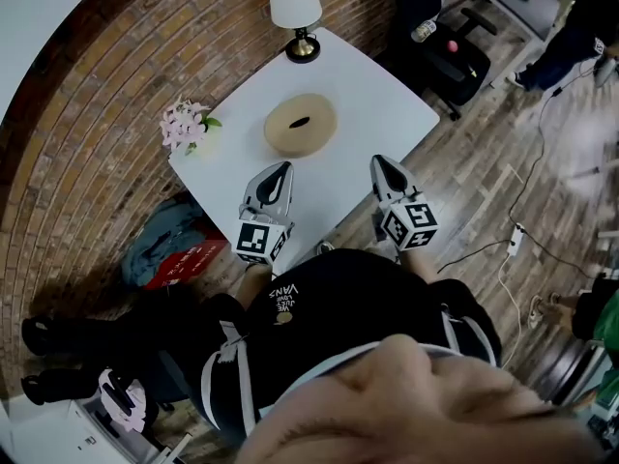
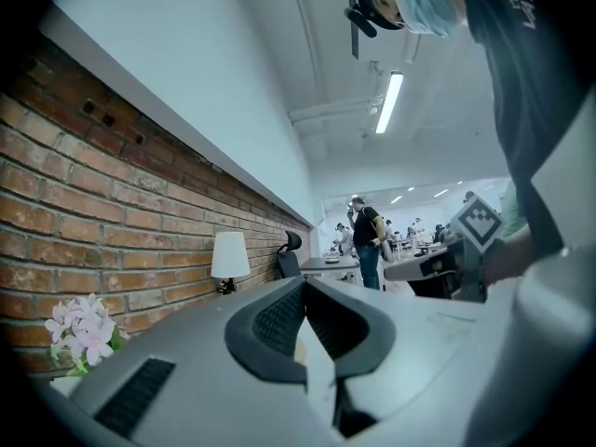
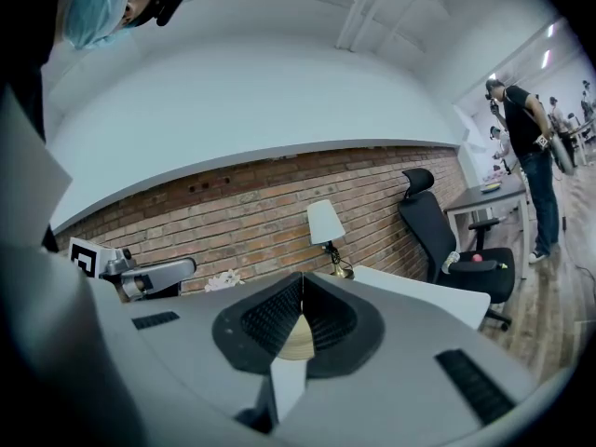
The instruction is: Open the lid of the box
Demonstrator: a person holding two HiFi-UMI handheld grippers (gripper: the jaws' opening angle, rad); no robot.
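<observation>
**Two hand-held grippers and the box on the table.** We show the left gripper [image 1: 281,168] and the right gripper [image 1: 378,161] side by side over the near part of the white table [image 1: 387,114], both pointing across it. In each gripper view the two dark pads meet at the tips. We read both pairs of jaws as pressed together, with nothing held.

The round tan box [image 1: 301,124] lies on the table with its lid on and a dark slot in the top. It sits ahead of both pairs of jaws and apart from them: ahead and right of the left jaws, ahead and left of the right jaws. In the right gripper view a tan wedge of it shows in the notch below the meeting tips.

Beyond the box from the jaws stands a lamp [image 1: 294,8]. A bunch of pink flowers [image 1: 184,126] lies ahead and left of the left jaws. A black office chair [image 1: 453,61] stands off the table, ahead and right of the right jaws.
</observation>
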